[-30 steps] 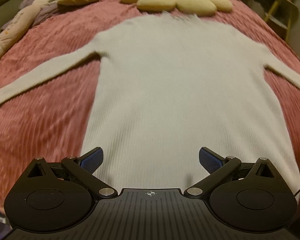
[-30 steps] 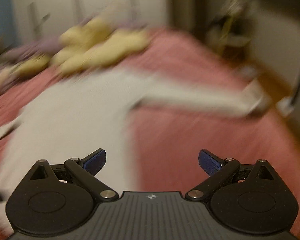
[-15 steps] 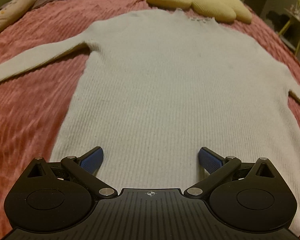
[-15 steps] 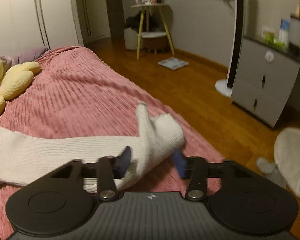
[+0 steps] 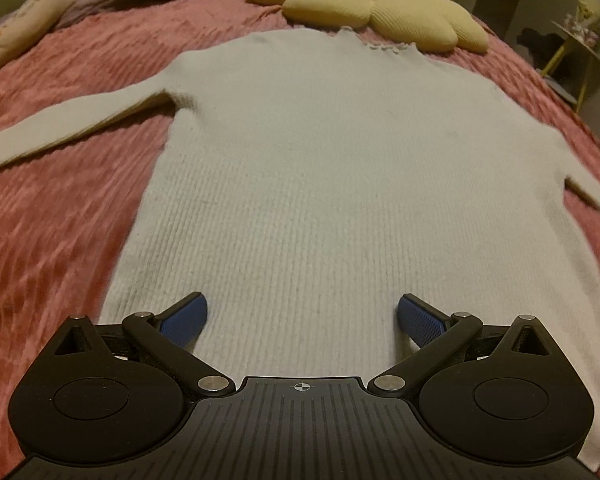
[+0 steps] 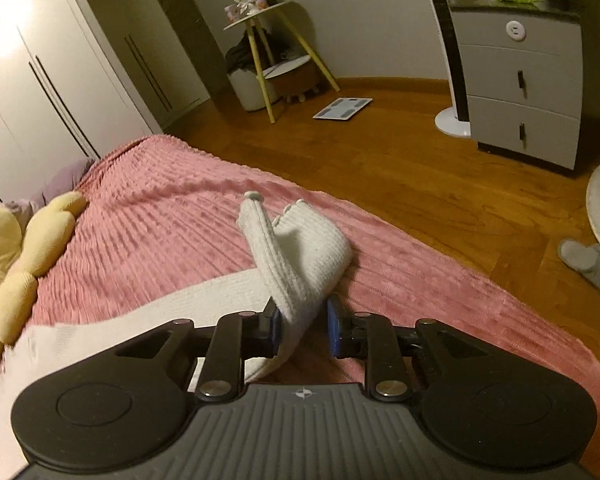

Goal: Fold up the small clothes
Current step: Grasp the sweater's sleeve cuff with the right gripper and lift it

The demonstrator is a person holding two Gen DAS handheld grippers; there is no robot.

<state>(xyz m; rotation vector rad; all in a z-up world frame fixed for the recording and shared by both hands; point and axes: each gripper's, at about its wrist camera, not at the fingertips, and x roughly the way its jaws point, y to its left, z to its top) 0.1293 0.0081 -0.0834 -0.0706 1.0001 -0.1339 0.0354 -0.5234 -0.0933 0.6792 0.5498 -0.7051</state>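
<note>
A cream ribbed sweater (image 5: 340, 180) lies flat, neck away from me, on a pink bedspread (image 5: 60, 220), its left sleeve (image 5: 72, 124) stretched out sideways. My left gripper (image 5: 302, 320) hovers open low over the hem, and nothing sits between its blue pads. In the right wrist view the other sleeve (image 6: 296, 256) runs toward the bed's edge. My right gripper (image 6: 303, 326) is closing on it just behind the cuff. The knit is pinched between the pads and the cuff bunches upward.
Yellow petal-shaped cushions (image 5: 380, 12) lie past the sweater's neck, also in the right wrist view (image 6: 12, 272). Beyond the bed edge is wooden floor (image 6: 400, 152) with a grey drawer unit (image 6: 520, 88), a small side table (image 6: 268, 40) and a bathroom scale (image 6: 342, 108).
The right gripper swung out to the sleeve's end, rolled, and closed from wide open onto the sleeve. The left gripper sank closer to the hem and stayed open.
</note>
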